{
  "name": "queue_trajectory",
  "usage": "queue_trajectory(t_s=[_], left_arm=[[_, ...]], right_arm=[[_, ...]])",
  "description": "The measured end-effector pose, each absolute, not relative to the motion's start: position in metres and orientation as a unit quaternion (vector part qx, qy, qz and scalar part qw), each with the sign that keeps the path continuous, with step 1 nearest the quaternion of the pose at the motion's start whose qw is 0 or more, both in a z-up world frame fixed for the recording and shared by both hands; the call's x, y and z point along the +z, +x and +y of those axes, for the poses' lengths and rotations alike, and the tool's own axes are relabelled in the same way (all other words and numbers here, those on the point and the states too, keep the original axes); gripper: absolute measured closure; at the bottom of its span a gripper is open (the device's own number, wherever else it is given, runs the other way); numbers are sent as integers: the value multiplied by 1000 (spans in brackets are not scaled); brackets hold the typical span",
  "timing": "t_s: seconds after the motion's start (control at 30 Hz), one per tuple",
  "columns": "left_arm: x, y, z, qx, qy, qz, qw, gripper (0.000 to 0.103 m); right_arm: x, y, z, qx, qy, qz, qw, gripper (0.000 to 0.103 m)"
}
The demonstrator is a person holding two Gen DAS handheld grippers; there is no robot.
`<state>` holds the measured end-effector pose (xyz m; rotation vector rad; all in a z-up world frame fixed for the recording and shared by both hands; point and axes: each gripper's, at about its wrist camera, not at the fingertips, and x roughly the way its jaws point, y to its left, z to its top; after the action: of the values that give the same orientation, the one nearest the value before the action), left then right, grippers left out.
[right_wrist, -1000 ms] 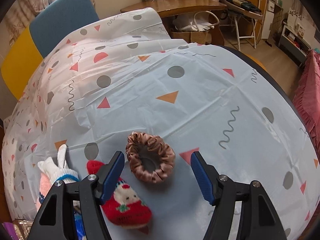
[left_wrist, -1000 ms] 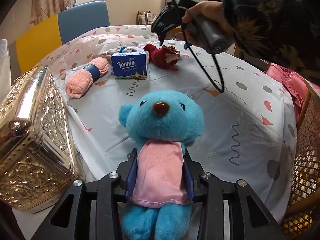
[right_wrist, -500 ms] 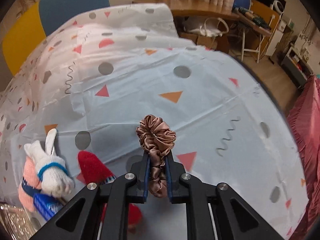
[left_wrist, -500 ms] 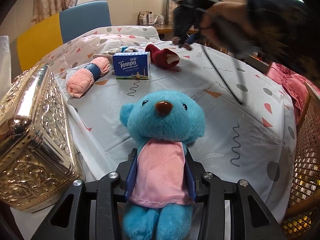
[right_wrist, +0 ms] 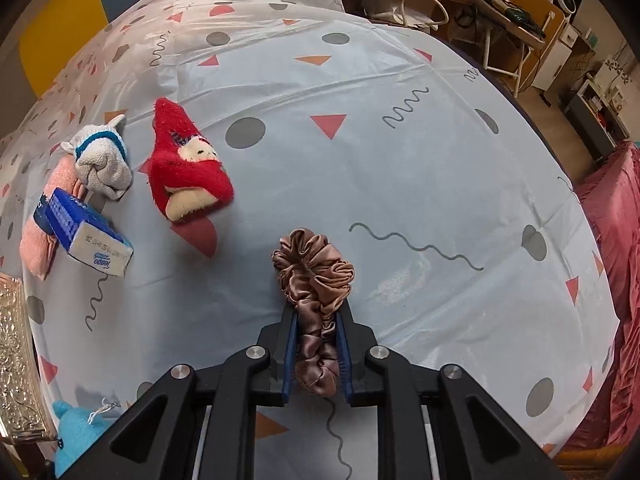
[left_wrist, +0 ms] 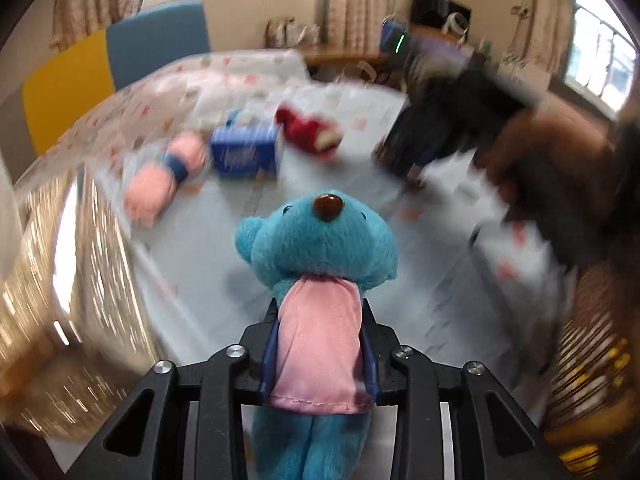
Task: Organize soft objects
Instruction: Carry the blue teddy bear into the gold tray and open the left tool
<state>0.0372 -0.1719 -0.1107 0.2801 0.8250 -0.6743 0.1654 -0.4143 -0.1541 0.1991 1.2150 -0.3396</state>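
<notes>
My left gripper [left_wrist: 318, 344] is shut on a blue teddy bear [left_wrist: 320, 248] with a pink bib, held above the table. My right gripper [right_wrist: 316, 340] is shut on a brown satin scrunchie [right_wrist: 314, 276], lifted over the tablecloth. The right gripper also shows in the left wrist view [left_wrist: 436, 136], blurred. On the table lie a red Christmas sock [right_wrist: 186, 170], a grey-white knitted sock [right_wrist: 102, 162], a pink rolled towel [right_wrist: 40, 236] and a blue Tempo tissue pack [right_wrist: 86, 234]. The bear's ear shows at the lower left of the right wrist view [right_wrist: 76, 432].
An ornate gold box [left_wrist: 60, 300] stands at the left table edge, close to the bear; it also shows in the right wrist view [right_wrist: 16, 364]. A patterned tablecloth [right_wrist: 400, 184] covers the round table. Blue and yellow chairs [left_wrist: 160, 52] stand behind. A pink cloth [right_wrist: 616, 248] lies to the right.
My right gripper closed on the scrunchie, lifted it and moved back toward the near side. My left gripper swung with the bear; its view is now blurred.
</notes>
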Motion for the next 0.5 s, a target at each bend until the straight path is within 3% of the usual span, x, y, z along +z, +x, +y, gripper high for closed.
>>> queue_trajectory(t_s=[0.2,0.33,0.5], left_arm=[[-23,84,-155,-306,48,361,880,68],[28,119,-94,-238,-17,328,914,68],[42,135,9,-125,-69,323,936,68]], right_arm=[[-156,166,-408,-153,71,561,810,85],[-157,157,-391,-150,48,560,814,85],[-157,157,-387,-149,40,559,815,85]])
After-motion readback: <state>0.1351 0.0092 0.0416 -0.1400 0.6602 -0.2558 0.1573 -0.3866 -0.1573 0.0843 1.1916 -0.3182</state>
